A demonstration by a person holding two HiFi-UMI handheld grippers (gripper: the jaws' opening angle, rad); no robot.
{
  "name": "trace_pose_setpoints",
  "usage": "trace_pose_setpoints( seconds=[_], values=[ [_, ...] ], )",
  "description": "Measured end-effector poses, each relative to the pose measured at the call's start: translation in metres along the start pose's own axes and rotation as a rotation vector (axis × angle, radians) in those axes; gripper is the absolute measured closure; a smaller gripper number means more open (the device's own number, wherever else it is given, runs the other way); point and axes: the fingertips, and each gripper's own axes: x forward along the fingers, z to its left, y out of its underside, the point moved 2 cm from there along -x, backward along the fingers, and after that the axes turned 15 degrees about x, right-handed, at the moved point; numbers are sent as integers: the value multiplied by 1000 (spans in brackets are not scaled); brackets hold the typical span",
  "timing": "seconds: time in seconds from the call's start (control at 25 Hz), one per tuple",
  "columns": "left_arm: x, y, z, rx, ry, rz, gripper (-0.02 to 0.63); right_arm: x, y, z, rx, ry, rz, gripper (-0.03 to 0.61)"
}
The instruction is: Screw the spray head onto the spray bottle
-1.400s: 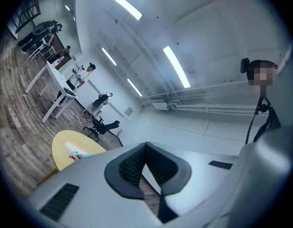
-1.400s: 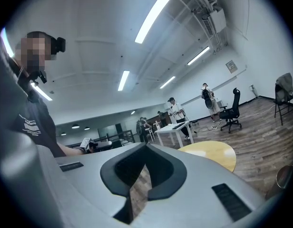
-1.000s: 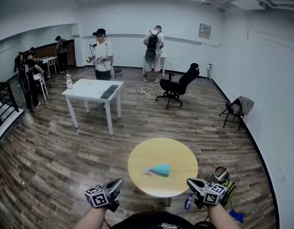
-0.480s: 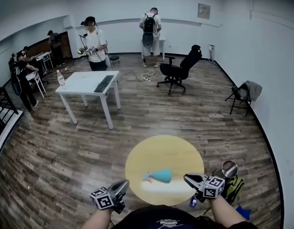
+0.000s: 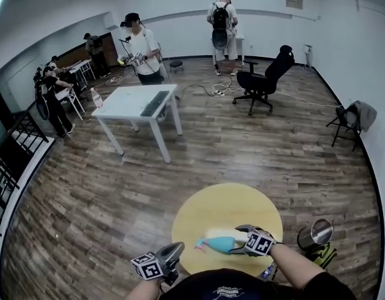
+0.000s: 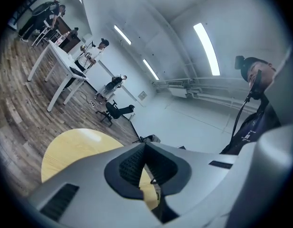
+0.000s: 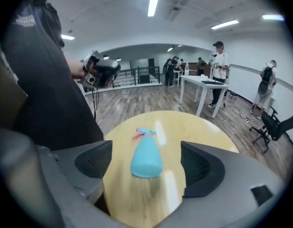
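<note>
A teal spray bottle (image 5: 219,244) lies on its side on the round yellow table (image 5: 227,202), its pink-trimmed spray head (image 5: 199,245) pointing left. In the right gripper view the bottle (image 7: 146,158) lies just ahead of the jaws, base toward the camera, spray head (image 7: 143,133) at the far end. My right gripper (image 5: 239,242) (image 7: 147,169) is at the bottle's base; its jaws are opening wide and the pads do not touch the bottle. My left gripper (image 5: 172,254) (image 6: 144,167) is shut on nothing, off the table's near left edge.
Beyond the round table are a white table (image 5: 133,102), a black office chair (image 5: 264,80) and several people at the back. A metal bin (image 5: 314,233) stands to the right of the table, and a black railing (image 5: 11,161) runs along the left.
My right gripper has swung in from the table's right edge to the bottle's base and its jaws have opened. The left gripper stays shut near the table's front edge.
</note>
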Motion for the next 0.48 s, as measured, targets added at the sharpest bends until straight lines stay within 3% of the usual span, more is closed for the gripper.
trace_pose_setpoints(
  seconds=[0.12,0.32,0.4,0.48],
  values=[
    [-9,2,30,-17,-1,28,609,63,20,-10,-64,17,204,29],
    [-25,-11,83,-24,62,110,609,144,64,-26,-70,148,507,21],
    [-33,-16,103,-18,89,141,609,158,74,-26,-58,161,553,70],
    [-35,-16,117,-6,122,176,609,159,76,-31,-33,151,549,80]
  ],
)
